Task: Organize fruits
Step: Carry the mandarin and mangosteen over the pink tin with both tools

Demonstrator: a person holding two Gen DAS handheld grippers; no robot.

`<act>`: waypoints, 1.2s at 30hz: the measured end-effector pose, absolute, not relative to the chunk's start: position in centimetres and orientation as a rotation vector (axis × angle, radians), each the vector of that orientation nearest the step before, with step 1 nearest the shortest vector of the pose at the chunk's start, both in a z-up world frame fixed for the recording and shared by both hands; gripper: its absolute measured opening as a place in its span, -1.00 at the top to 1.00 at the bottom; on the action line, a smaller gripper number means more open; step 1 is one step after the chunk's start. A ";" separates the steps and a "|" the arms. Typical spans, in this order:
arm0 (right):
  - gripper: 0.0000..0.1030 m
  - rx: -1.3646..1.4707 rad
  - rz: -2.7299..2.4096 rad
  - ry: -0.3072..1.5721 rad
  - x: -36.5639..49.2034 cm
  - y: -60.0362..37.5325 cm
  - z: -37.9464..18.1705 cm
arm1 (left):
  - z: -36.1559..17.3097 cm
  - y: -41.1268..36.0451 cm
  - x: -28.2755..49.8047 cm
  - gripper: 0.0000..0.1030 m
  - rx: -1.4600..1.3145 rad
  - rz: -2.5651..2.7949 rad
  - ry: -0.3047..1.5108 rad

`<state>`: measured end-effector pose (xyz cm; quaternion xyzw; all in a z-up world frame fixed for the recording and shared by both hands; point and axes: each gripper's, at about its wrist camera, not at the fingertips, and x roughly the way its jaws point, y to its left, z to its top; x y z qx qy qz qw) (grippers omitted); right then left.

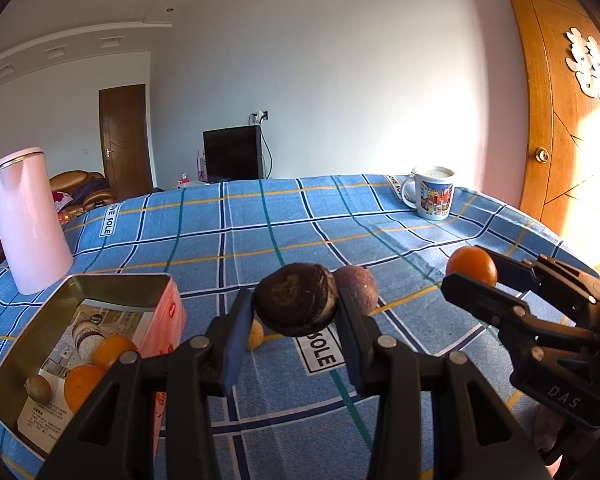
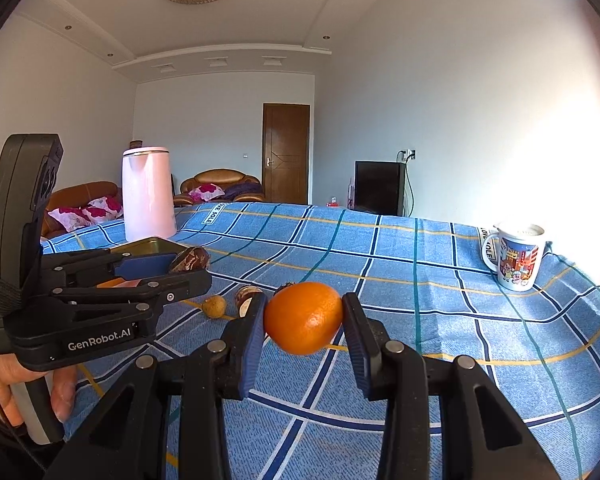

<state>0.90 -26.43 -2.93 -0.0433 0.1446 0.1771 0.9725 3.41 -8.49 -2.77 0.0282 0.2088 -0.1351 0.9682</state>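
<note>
Left gripper (image 1: 296, 314): black two-finger tool with blue pads, nearest the lens in the left wrist view; clamped on a dark brown wrinkled round fruit (image 1: 296, 299), held clear of the cloth; seen side-on in the right wrist view (image 2: 180, 270), same fruit at its tips
Right gripper (image 2: 303, 320): same black build; pads pressed on both sides of a bright orange round citrus (image 2: 303, 318), lifted above the cloth; in the left wrist view it sits right of the tin (image 1: 470, 272)
Landmark: open rectangular metal tin with pink outer wall (image 1: 168, 304); printed paper lining the bottom
Tin contents: two orange citrus (image 1: 114, 350); one small brown fruit (image 1: 38, 388); one dark-and-white round piece at the back, type unclear
Loose fruit right of tin: small yellow round fruit (image 1: 256, 334) on the cloth just beside the tin, partly hidden by the left finger; dull purple round fruit (image 1: 358, 288) further right, behind the held brown one
Right wrist view extras: yellow fruit (image 2: 214, 306) and a brown-and-white round fruit (image 2: 247, 296) lie on the cloth between the two grippers
Surface: blue plaid tablecloth (image 1: 260, 224) with "SOLE" labels
Behind tin: tall pale pink kettle (image 1: 30, 220), upright, near the tin's far corner
Far right of tin: white ceramic mug with cartoon print (image 1: 432, 192), upright, well apart, near the far edge
Hand: person's left hand (image 2: 4, 384) on the left gripper's handle
</note>
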 end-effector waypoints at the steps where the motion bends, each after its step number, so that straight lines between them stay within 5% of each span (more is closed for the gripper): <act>1: 0.23 -0.086 0.356 0.290 0.9 -26.4 -2.9 | -2.7 -8.3 3.3 0.17 0.054 -0.275 0.420; 36: 0.22 -0.291 0.615 0.481 8.3 -4.6 -1.9 | -2.0 11.0 5.8 0.17 -0.095 0.015 0.518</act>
